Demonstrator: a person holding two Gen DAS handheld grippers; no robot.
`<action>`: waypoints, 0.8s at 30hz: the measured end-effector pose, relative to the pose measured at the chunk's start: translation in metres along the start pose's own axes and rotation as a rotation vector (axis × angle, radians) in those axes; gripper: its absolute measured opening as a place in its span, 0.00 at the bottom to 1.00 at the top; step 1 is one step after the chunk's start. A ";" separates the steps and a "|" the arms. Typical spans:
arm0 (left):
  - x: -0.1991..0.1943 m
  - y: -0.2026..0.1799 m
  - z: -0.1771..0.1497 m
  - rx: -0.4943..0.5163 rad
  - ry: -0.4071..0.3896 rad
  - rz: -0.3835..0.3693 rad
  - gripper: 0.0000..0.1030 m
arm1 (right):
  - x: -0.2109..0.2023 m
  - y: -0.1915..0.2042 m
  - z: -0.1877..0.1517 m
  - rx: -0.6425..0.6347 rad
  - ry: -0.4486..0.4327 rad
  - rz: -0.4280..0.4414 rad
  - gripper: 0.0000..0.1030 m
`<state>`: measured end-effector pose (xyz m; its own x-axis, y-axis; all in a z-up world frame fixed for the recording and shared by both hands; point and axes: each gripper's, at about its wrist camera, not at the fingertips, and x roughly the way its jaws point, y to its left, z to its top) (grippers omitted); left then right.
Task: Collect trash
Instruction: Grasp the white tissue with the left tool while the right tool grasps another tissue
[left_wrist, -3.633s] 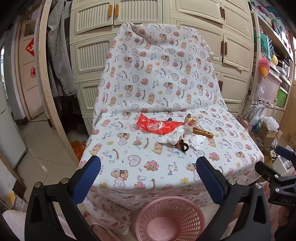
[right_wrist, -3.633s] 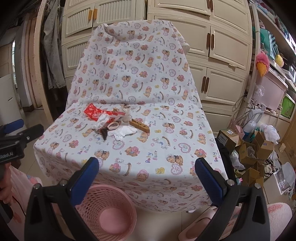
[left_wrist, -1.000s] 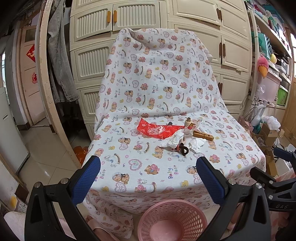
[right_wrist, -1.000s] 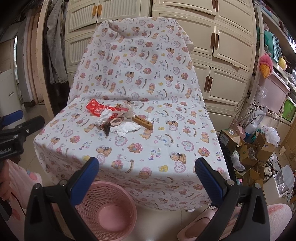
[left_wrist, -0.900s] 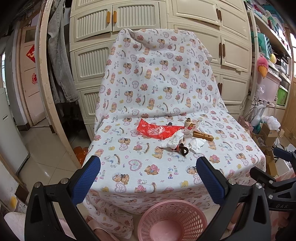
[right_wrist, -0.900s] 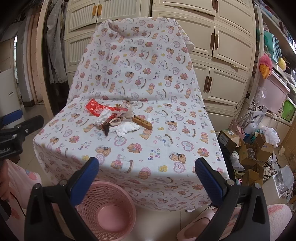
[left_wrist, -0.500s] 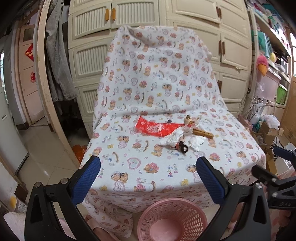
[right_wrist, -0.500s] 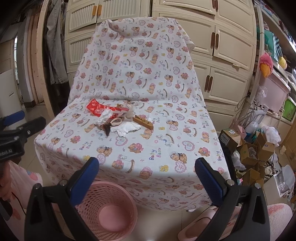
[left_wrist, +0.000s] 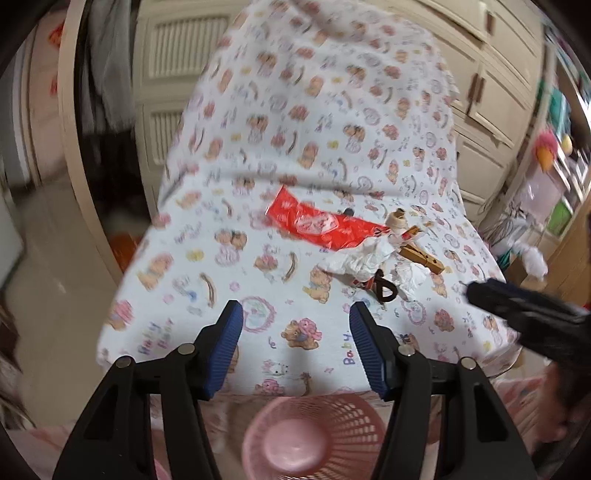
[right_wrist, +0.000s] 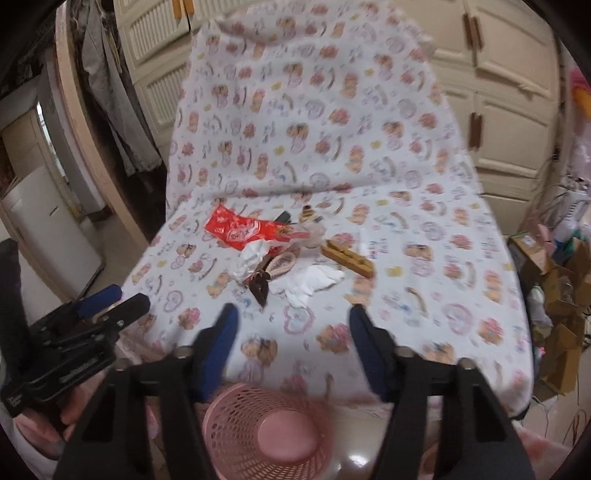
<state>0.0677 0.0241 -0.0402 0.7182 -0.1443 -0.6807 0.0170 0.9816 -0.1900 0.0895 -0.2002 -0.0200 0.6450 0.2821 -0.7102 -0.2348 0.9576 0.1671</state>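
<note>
A heap of trash lies mid-seat on a chair draped in a cartoon-print cloth (left_wrist: 295, 173): a red wrapper (left_wrist: 317, 223) (right_wrist: 240, 229), crumpled white tissue (left_wrist: 360, 260) (right_wrist: 312, 282), a wooden clothespin (left_wrist: 421, 256) (right_wrist: 347, 258) and a dark loop (left_wrist: 384, 290). A pink mesh basket (left_wrist: 314, 439) (right_wrist: 269, 432) stands on the floor below the seat's front edge. My left gripper (left_wrist: 295, 350) and my right gripper (right_wrist: 293, 345) are both open and empty, hovering over the front of the seat short of the heap. The right gripper also shows in the left wrist view (left_wrist: 524, 317).
Cream cupboards (right_wrist: 513, 103) stand behind the chair. Cardboard boxes and clutter (right_wrist: 557, 280) lie on the floor to the right. Clothes hang (right_wrist: 114, 92) at the left beside a curved wooden frame. A white appliance (right_wrist: 44, 229) is at the far left.
Both grippers have moved forward and up toward the seat, and their jaws have narrowed from wide open to part open. The trash heap and basket have not moved.
</note>
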 end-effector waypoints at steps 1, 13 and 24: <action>0.003 0.002 -0.001 -0.015 0.012 -0.001 0.55 | 0.011 0.001 0.002 -0.010 0.017 -0.008 0.43; 0.018 0.000 0.003 -0.024 0.075 0.026 0.67 | 0.101 -0.005 0.010 -0.104 0.095 -0.081 0.33; 0.035 -0.029 0.036 0.043 0.065 -0.069 0.26 | 0.075 -0.003 0.003 -0.089 0.041 -0.056 0.06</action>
<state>0.1175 -0.0055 -0.0335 0.6679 -0.2179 -0.7117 0.0954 0.9734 -0.2085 0.1411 -0.1818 -0.0719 0.6287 0.2242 -0.7446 -0.2646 0.9621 0.0663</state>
